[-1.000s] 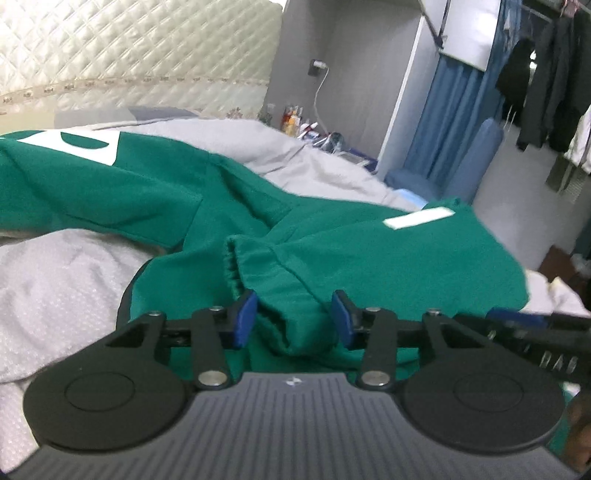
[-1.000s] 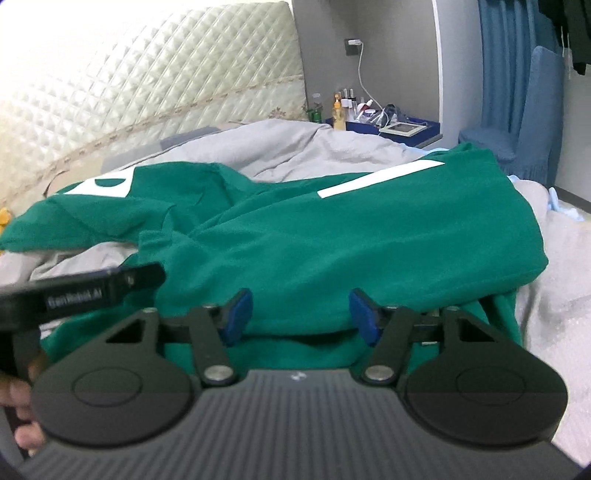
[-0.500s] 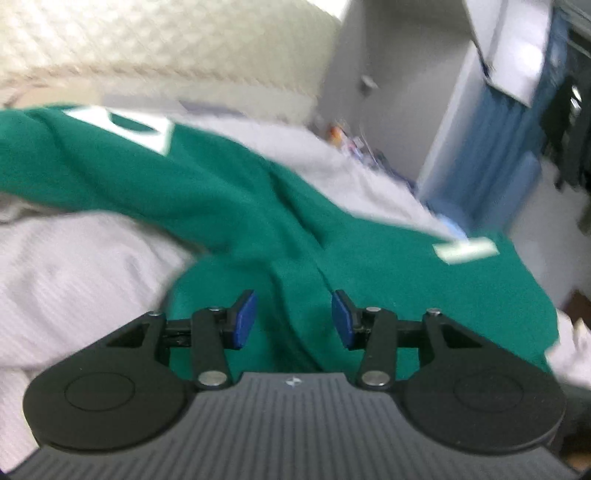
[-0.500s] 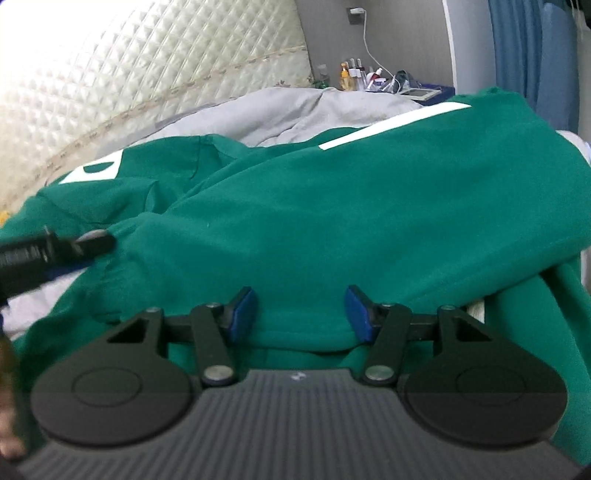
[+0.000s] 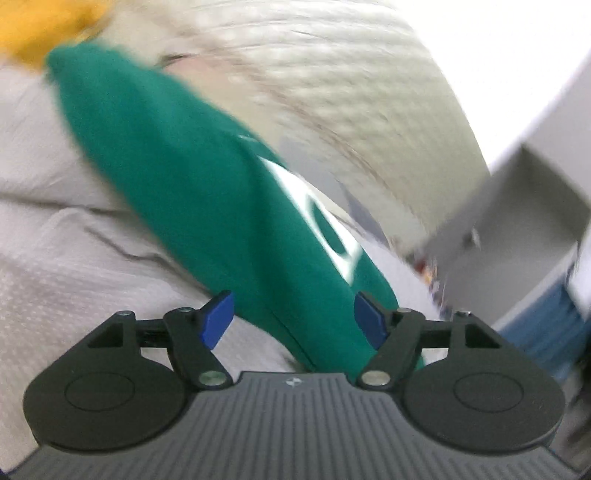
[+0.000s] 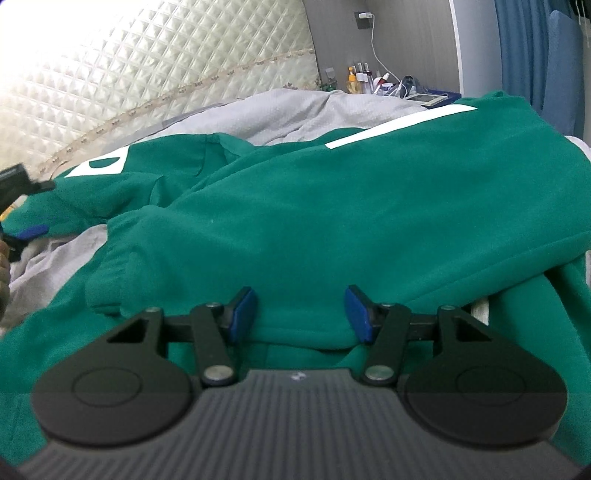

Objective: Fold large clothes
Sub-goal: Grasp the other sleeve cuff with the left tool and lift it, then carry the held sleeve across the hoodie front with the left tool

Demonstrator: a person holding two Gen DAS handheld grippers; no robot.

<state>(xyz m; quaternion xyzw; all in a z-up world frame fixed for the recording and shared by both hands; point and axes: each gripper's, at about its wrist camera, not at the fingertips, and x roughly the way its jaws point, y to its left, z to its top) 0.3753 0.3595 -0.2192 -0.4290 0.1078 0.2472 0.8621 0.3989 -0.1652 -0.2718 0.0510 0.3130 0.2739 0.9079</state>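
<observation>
A large green garment [image 6: 369,221] with white markings lies partly folded across the bed. My right gripper [image 6: 300,315] is low over its near folded edge. The blue pads stand apart with the fold between them, not pinching it. In the blurred, tilted left wrist view a green sleeve [image 5: 184,184] with a white marking [image 5: 314,206] runs diagonally between the jaws of my left gripper [image 5: 293,319]. Those jaws are opening wide and do not press the cloth. The right wrist view shows the left gripper [image 6: 38,207] at the far left edge, at the sleeve end.
A grey bedspread [image 6: 295,110] covers the bed under the garment. A quilted cream headboard [image 6: 147,74] stands behind it. A nightstand with bottles [image 6: 362,79] and a blue curtain [image 6: 535,55] are at the back right. Something yellow [image 5: 33,26] lies by the headboard.
My left gripper swung left along the sleeve toward the headboard, rolled, and its jaws widened. My right gripper sank closer to the garment's near fold, then held still.
</observation>
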